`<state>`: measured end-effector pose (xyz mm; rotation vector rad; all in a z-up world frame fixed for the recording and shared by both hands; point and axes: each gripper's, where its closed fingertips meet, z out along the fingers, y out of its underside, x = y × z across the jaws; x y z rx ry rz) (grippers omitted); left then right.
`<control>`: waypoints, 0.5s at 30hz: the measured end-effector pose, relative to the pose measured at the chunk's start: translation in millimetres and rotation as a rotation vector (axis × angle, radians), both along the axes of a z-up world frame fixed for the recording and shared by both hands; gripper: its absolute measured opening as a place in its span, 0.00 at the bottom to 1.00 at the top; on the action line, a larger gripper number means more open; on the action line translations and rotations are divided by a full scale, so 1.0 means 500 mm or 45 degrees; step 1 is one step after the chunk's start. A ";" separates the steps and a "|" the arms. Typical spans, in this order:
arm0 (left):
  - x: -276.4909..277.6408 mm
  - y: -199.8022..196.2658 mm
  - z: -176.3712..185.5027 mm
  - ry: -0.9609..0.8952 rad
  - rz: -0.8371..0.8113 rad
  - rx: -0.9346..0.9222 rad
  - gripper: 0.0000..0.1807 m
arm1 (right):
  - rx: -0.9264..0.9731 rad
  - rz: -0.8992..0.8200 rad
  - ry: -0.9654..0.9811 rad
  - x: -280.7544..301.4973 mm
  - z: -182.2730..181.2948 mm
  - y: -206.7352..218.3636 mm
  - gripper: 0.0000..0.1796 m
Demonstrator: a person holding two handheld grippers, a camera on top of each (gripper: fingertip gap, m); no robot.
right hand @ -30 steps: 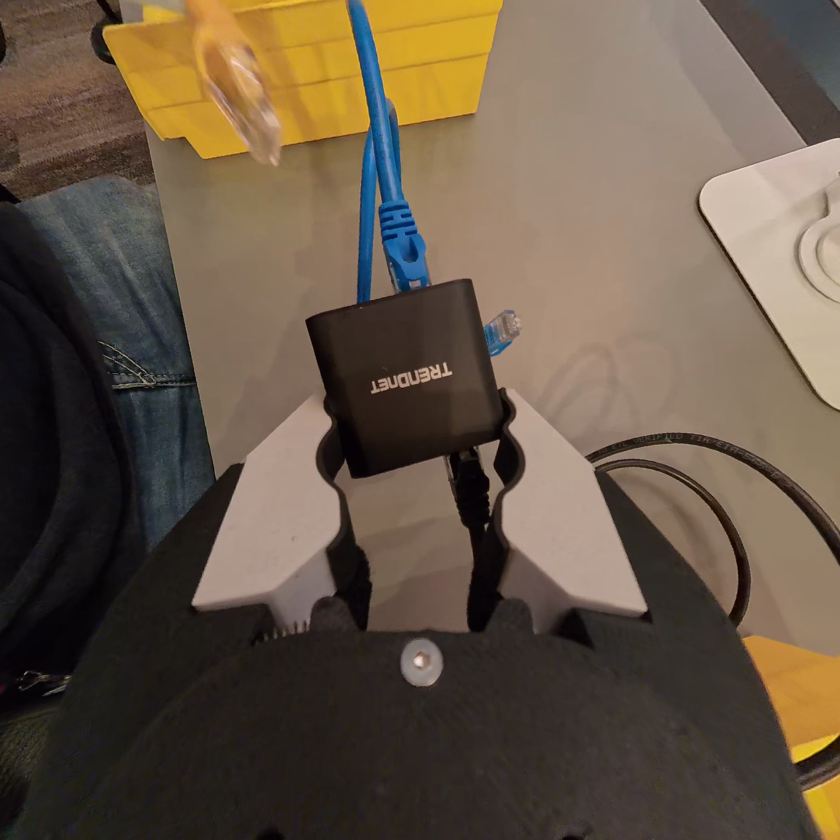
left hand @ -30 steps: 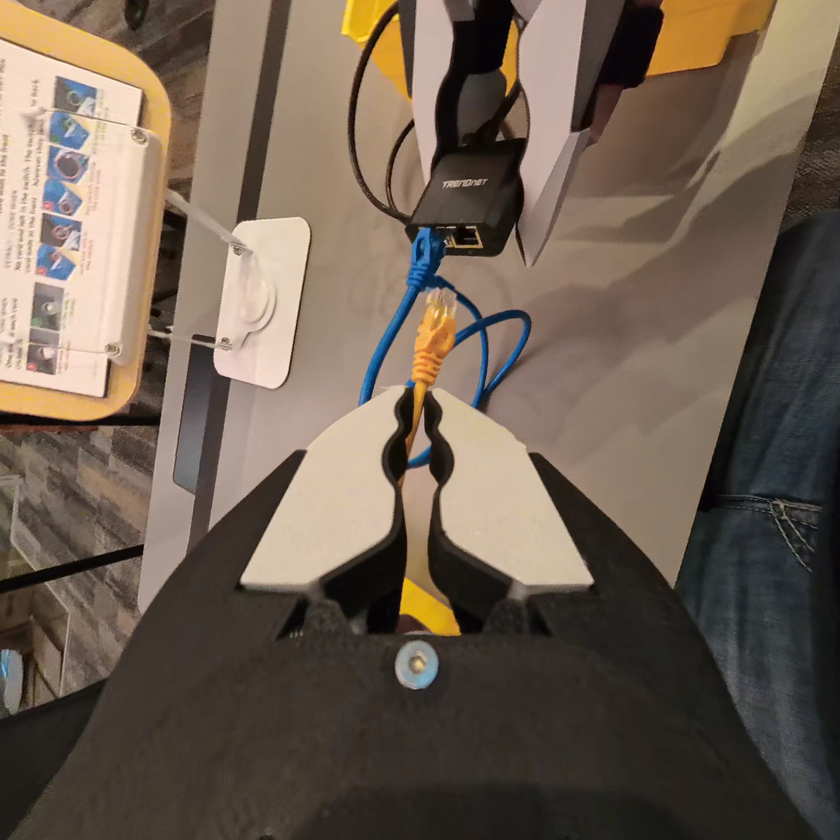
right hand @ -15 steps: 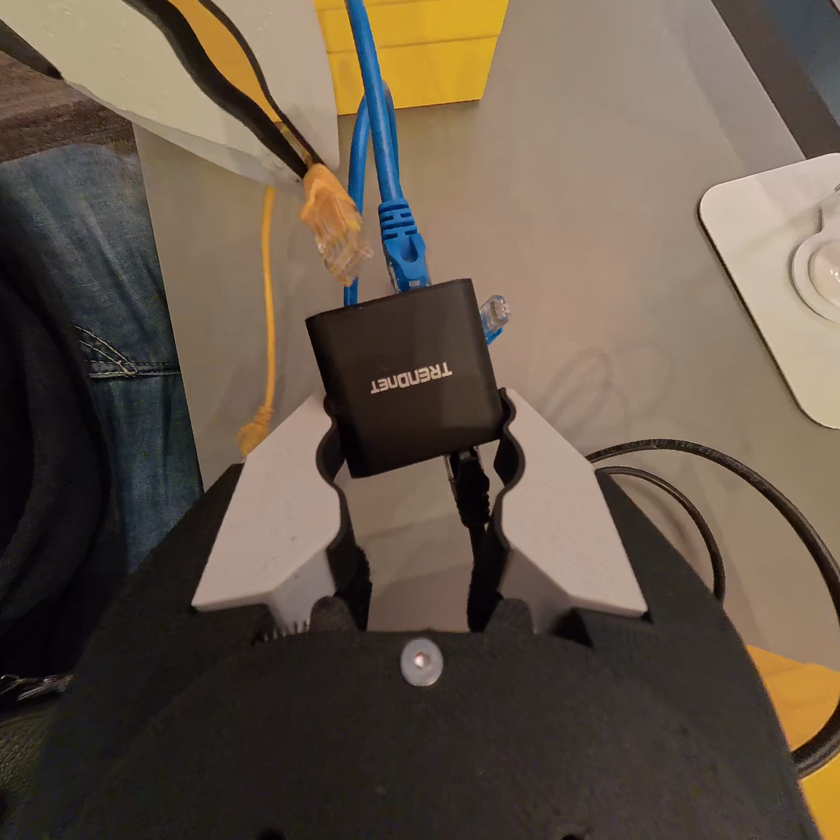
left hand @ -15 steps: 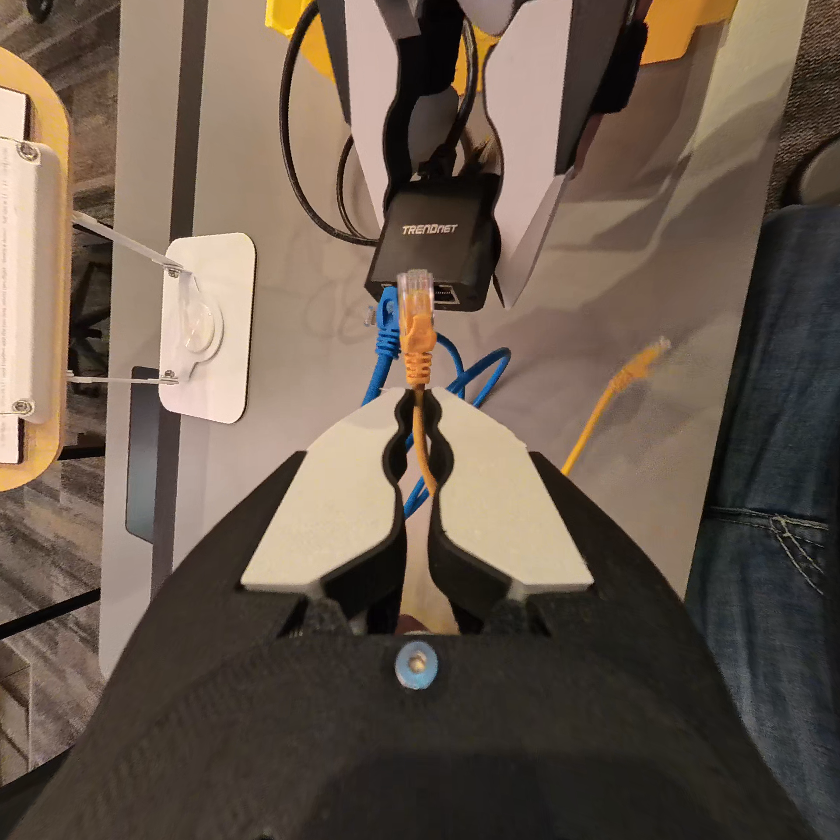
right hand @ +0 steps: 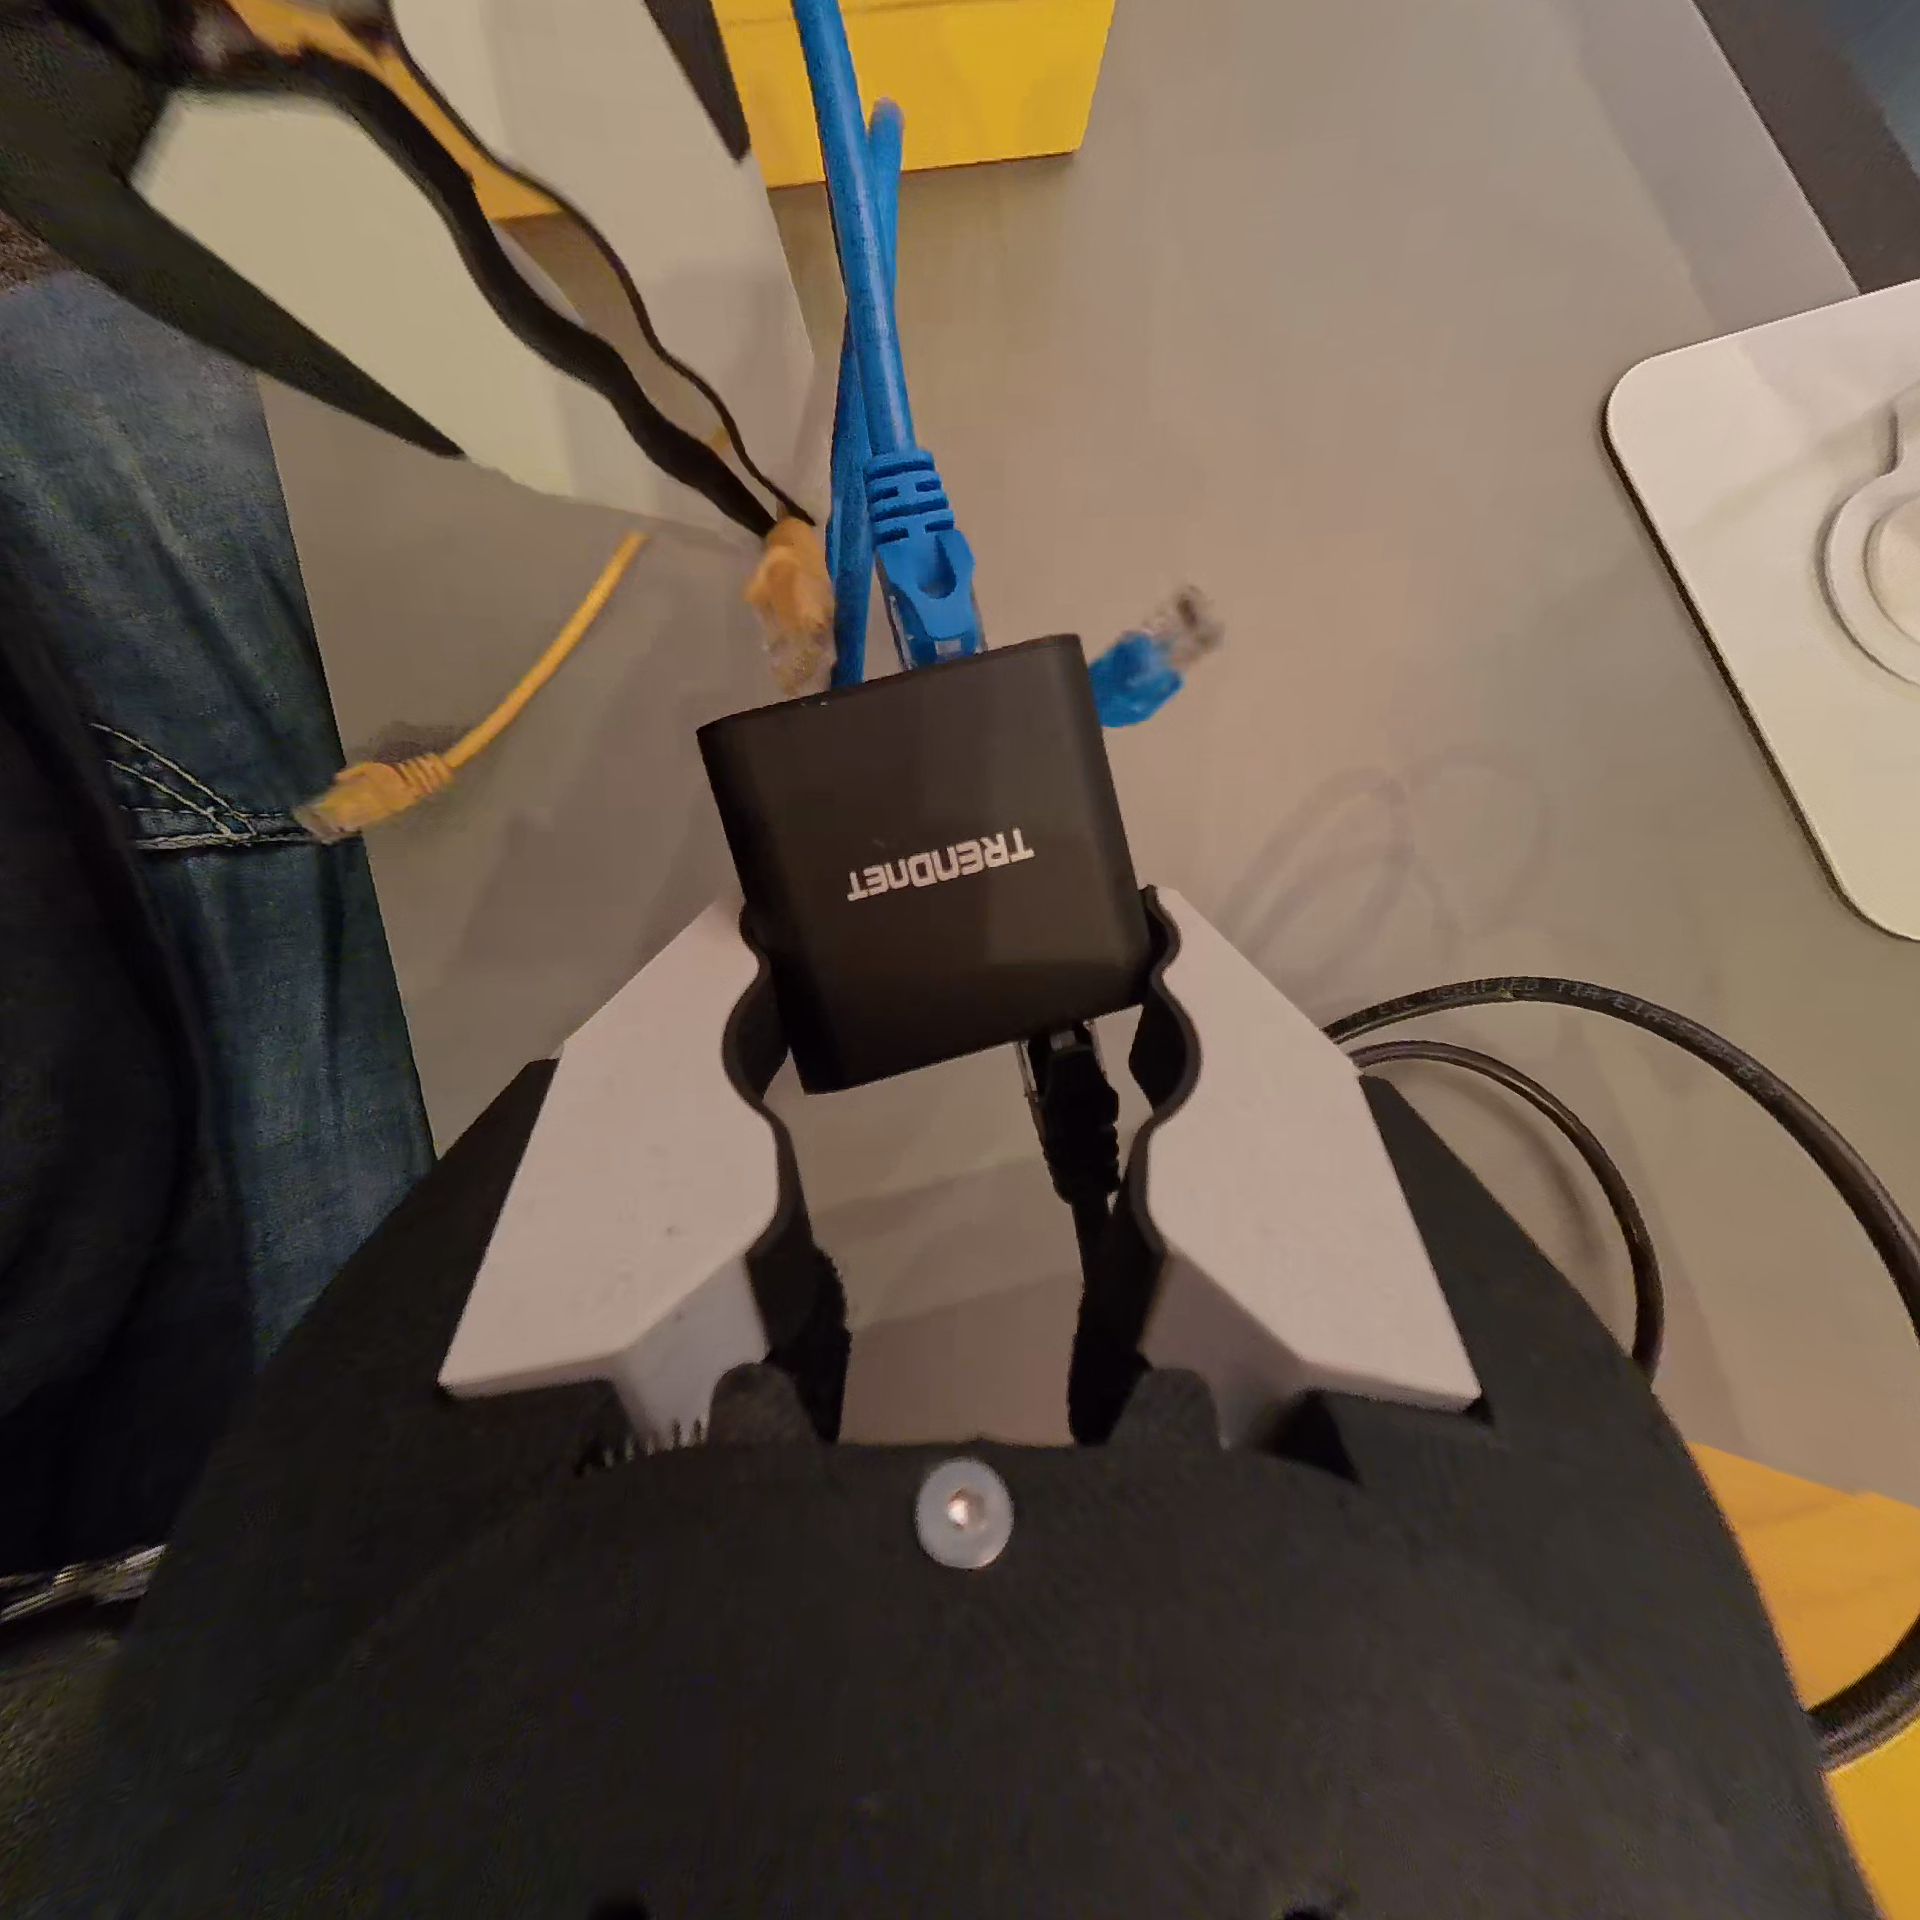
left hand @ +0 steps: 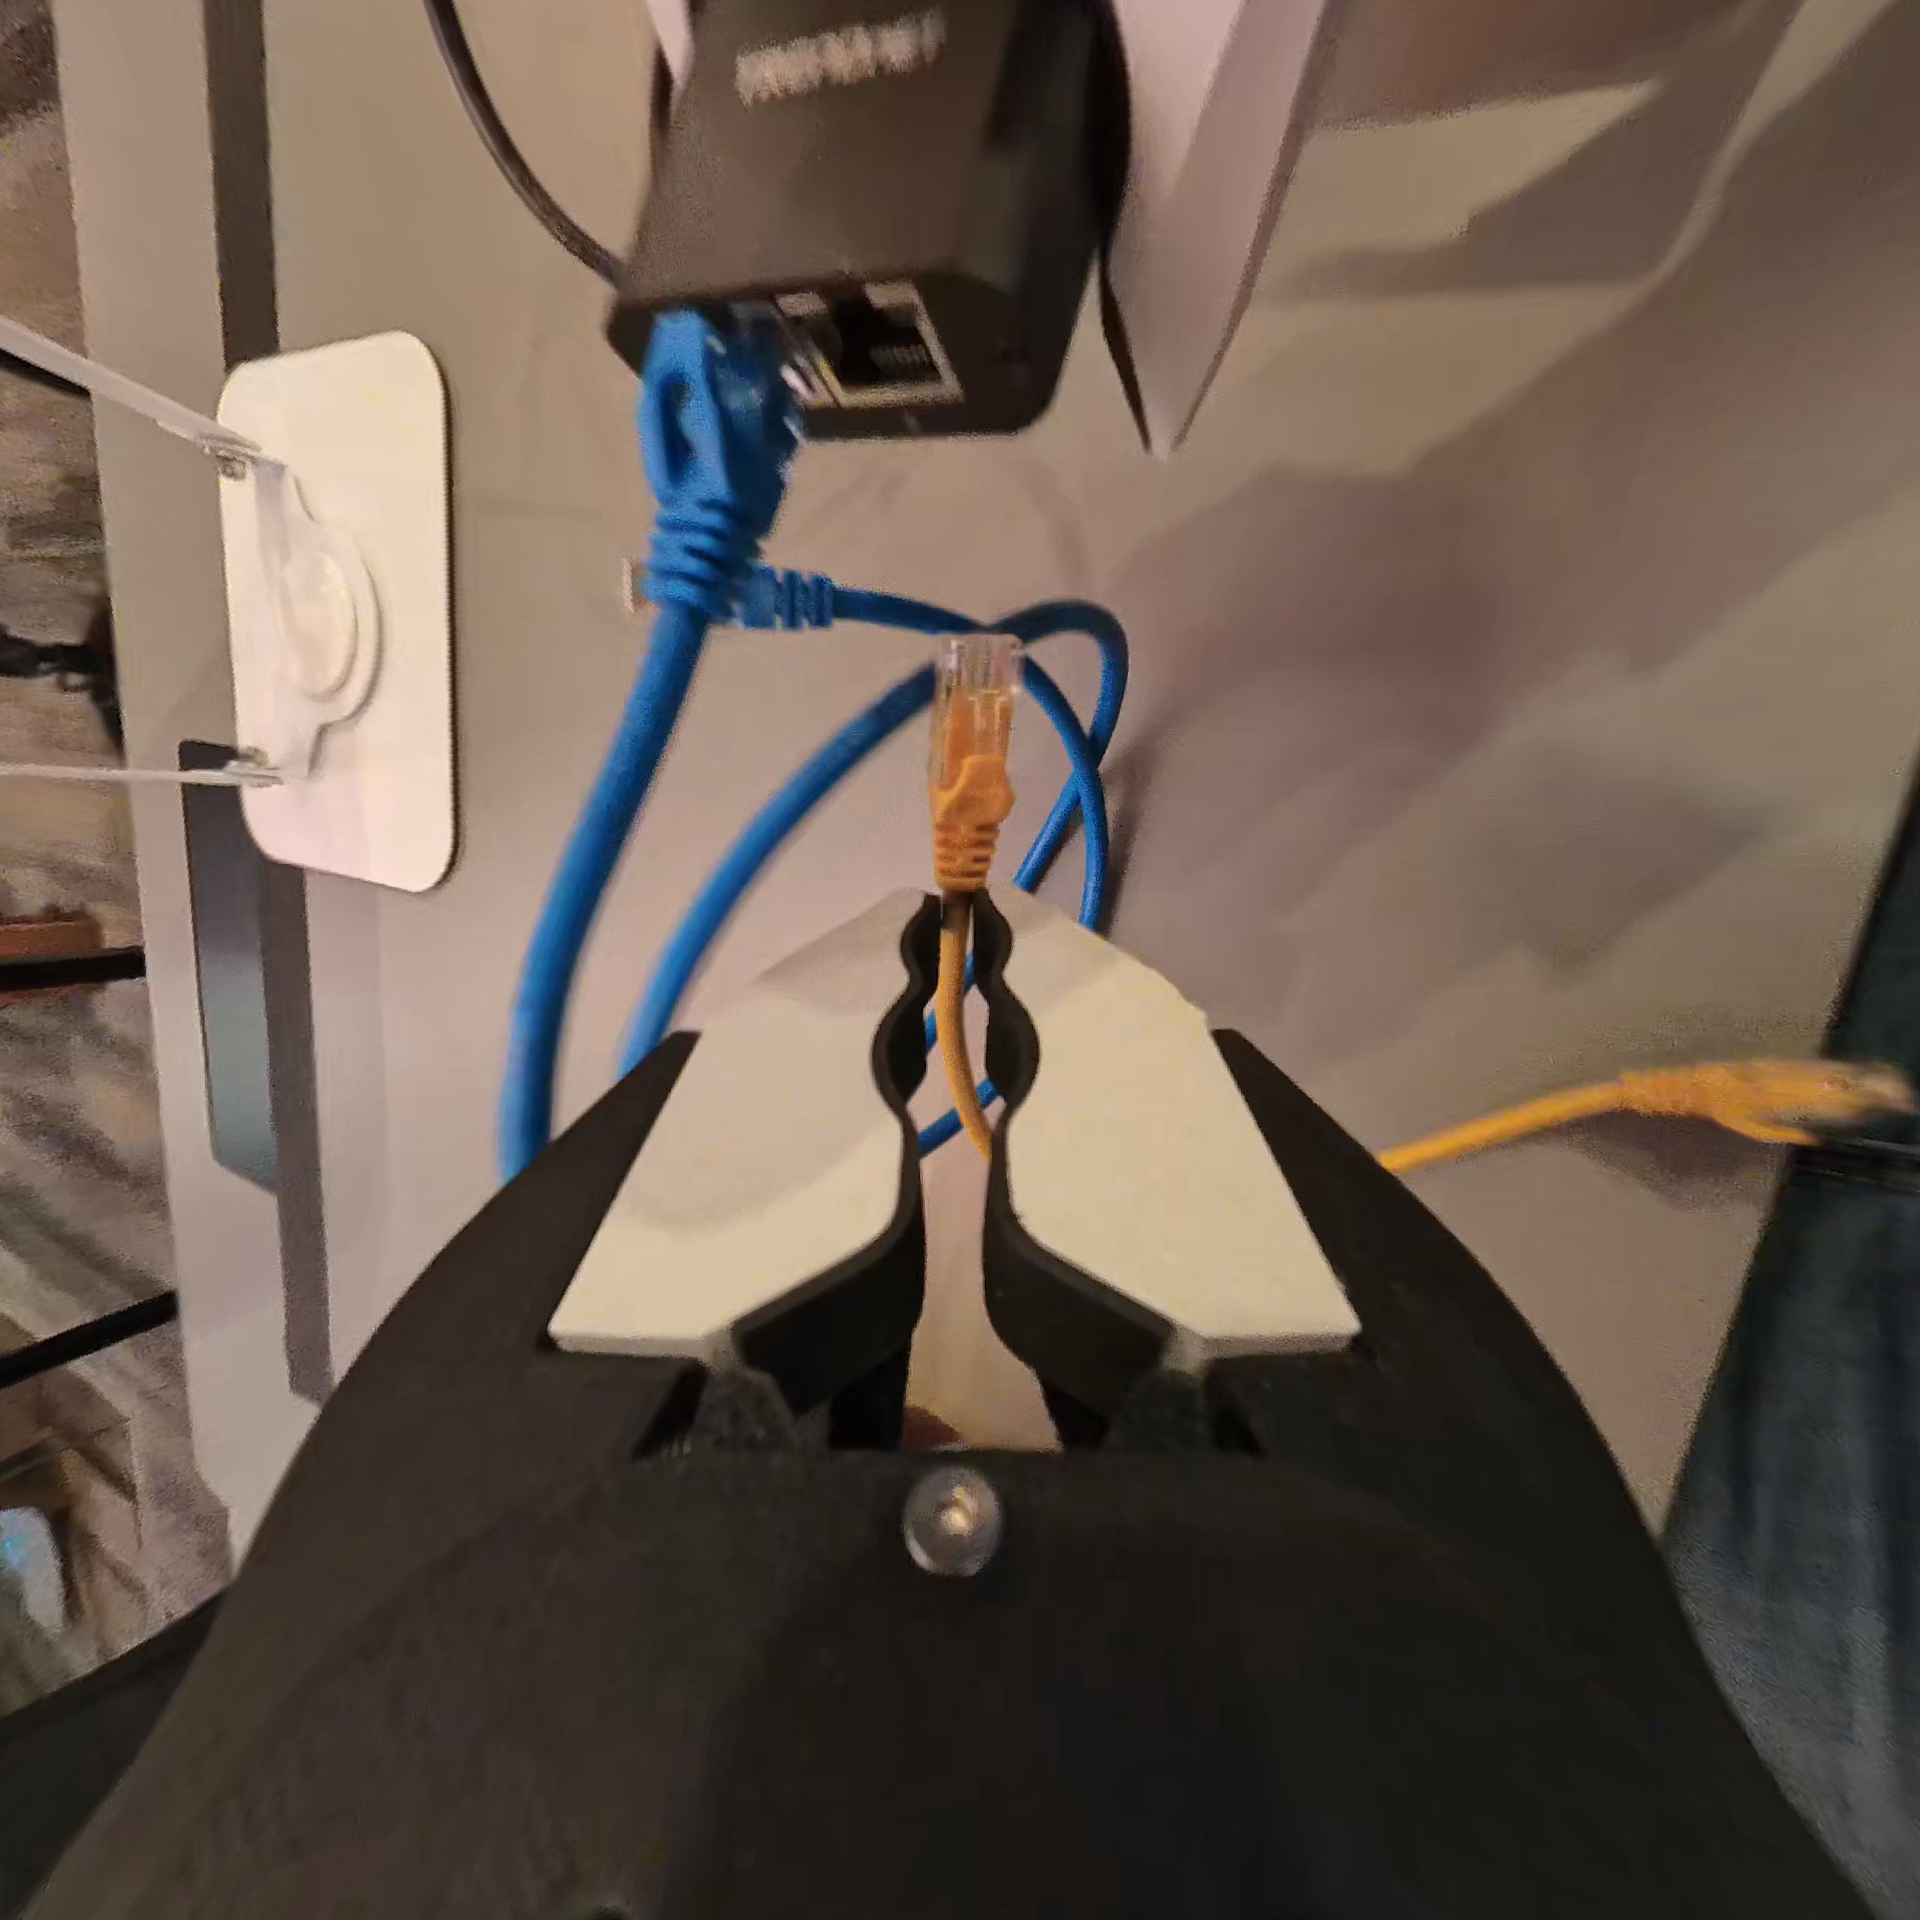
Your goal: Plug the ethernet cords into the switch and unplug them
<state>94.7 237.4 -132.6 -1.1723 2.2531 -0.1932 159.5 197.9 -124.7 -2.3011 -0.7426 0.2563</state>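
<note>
done: blue cord (left hand: 717, 416) plugged into the switch (left hand: 862, 239) at its 9 o'clock port; its other plug (right hand: 1143, 665) lies loose on the table (left hand: 1455, 675), 1 o'clock of the switch in the right wrist view.
left: orange cord (left hand: 971, 758) not in yet; port (left hand: 888, 348) beside the blue plug looks free. after that, unplugging of both, so i'd call it under halfway.
left gripper (left hand: 961, 904): jaws nearly closed, pinching the orange cord just behind its boot; plug sticks out at 12 o'clock, aimed at the switch, a clear gap short of it.
right gripper (right hand: 951, 925): jaws part-spread, clamped on the switch's sides; black cable (right hand: 1070, 1101) exits its rear between them.
orange far end (left hand: 1766, 1091): hanging loose at 3 o'clock, by the person's jeans (left hand: 1829, 1403).
align: plug sits slightly 1 o'clock of the free port; needs a nudge, my read.
</note>
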 end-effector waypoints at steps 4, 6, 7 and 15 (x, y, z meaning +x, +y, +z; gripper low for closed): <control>0.004 -0.001 -0.036 -0.092 0.039 0.094 0.04 | -0.005 -0.002 0.012 0.001 -0.004 0.001 0.37; 0.001 0.002 -0.051 -0.121 0.043 0.183 0.05 | -0.005 0.000 0.017 -0.001 -0.005 0.001 0.37; -0.003 -0.002 -0.065 -0.106 0.040 0.193 0.05 | -0.005 0.000 0.016 -0.001 -0.005 0.000 0.37; -0.004 -0.005 -0.112 -0.092 -0.032 0.369 0.13 | 0.005 -0.007 0.027 0.000 -0.004 0.002 0.37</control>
